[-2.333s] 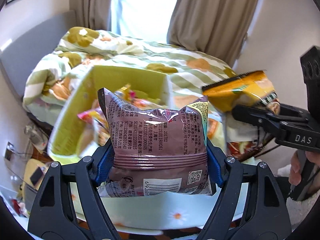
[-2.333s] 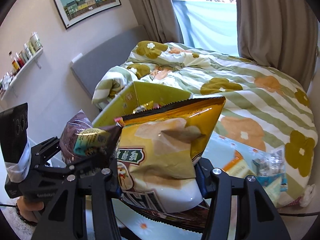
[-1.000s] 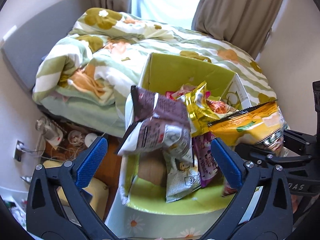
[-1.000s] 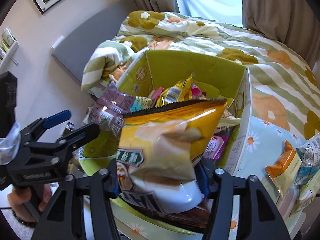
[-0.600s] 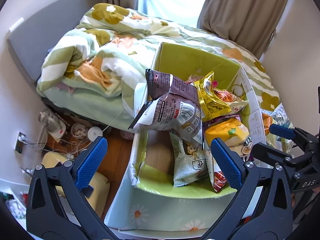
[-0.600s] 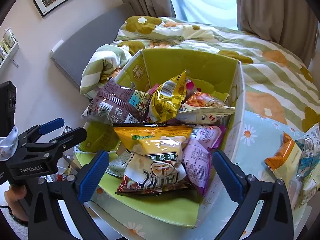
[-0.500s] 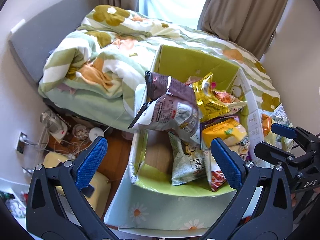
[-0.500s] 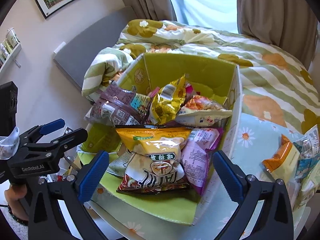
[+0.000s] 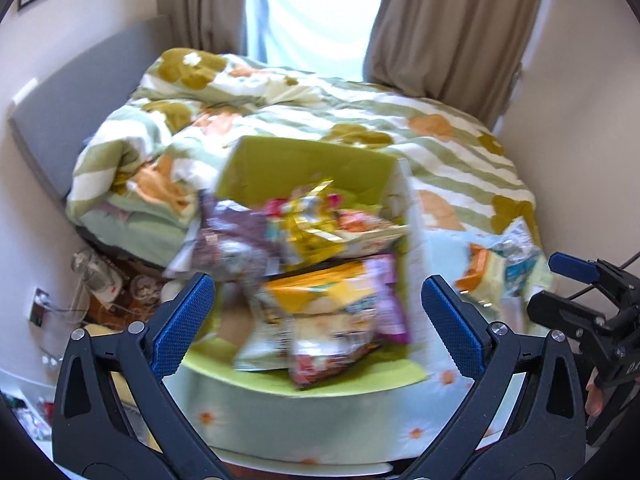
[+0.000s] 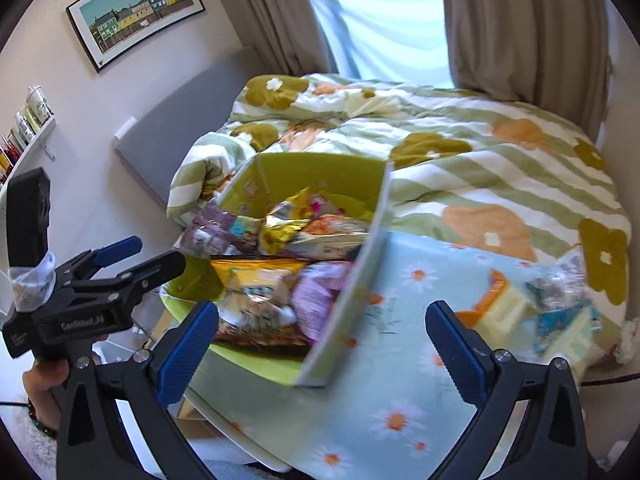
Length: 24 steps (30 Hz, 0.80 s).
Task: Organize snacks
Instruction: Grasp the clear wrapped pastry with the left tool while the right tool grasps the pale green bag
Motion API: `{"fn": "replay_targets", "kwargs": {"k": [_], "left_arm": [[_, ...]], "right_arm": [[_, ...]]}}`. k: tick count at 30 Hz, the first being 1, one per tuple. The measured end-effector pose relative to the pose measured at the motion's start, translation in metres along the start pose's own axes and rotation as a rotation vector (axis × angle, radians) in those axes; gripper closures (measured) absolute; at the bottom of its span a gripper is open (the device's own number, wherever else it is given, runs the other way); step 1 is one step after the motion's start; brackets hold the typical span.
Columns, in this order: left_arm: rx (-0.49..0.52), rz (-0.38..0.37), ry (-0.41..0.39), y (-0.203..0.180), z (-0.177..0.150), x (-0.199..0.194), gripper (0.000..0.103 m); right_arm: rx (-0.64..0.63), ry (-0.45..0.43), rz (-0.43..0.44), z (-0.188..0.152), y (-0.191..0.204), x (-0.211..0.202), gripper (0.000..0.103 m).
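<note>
Box [image 10: 340, 300] crammed; tablecloth [image 10: 404, 344] beside bare.

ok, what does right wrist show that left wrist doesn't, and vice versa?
Right wrist only: a framed picture and a shelf of jars on the wall, plus the left tool, seen from the side.
Left wrist only: floor clutter and a wall socket, plus the right tool.
Both: green box full of snack bags, loose snacks on the daisy cloth, bed, curtains.
</note>
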<state>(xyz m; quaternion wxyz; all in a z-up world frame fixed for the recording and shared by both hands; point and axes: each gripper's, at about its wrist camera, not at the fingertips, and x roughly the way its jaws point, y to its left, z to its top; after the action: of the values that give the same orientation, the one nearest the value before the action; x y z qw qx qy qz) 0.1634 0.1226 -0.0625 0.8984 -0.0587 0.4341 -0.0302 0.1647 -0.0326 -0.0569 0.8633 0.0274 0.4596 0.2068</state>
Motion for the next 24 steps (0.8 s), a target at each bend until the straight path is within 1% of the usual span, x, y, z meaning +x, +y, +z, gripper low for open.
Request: {"fn": "replay_targets", "kwargs": {"k": [6,9,13,16,19,24], "left_arm": [[0.054,-0.034,-0.01,-0.067,0.0,-0.001,0.0],[0.086,-0.053,-0.002,-0.104,-0.003,0.003,0.0],[0.115,-0.065,0.018,-0.145,-0.012,0.013,0.0],[0.12,-0.074,0.044,-0.172,-0.022,0.025,0.0],[0.12,-0.083,0.088,-0.195,-0.038,0.042,0.0],[0.13,-0.112,0.171,-0.232,-0.068,0.08,0.001]], "right_arm": [[0.03,-0.063,-0.097,-0.014,-0.048,-0.05,0.0],[0.033,-0.067,-0.122,-0.023,-0.074,-0.069,0.0],[0.026,-0.057,-0.152,-0.034,-0.112,-0.083,0.0],[0.013,-0.051,-0.157,-0.044,-0.144,-0.088,0.0],[-0.013,-0.047,-0.152,-0.054,-0.172,-0.087,0.0],[-0.039,0.006,-0.139,-0.071,-0.216,-0.069,0.0]]}}
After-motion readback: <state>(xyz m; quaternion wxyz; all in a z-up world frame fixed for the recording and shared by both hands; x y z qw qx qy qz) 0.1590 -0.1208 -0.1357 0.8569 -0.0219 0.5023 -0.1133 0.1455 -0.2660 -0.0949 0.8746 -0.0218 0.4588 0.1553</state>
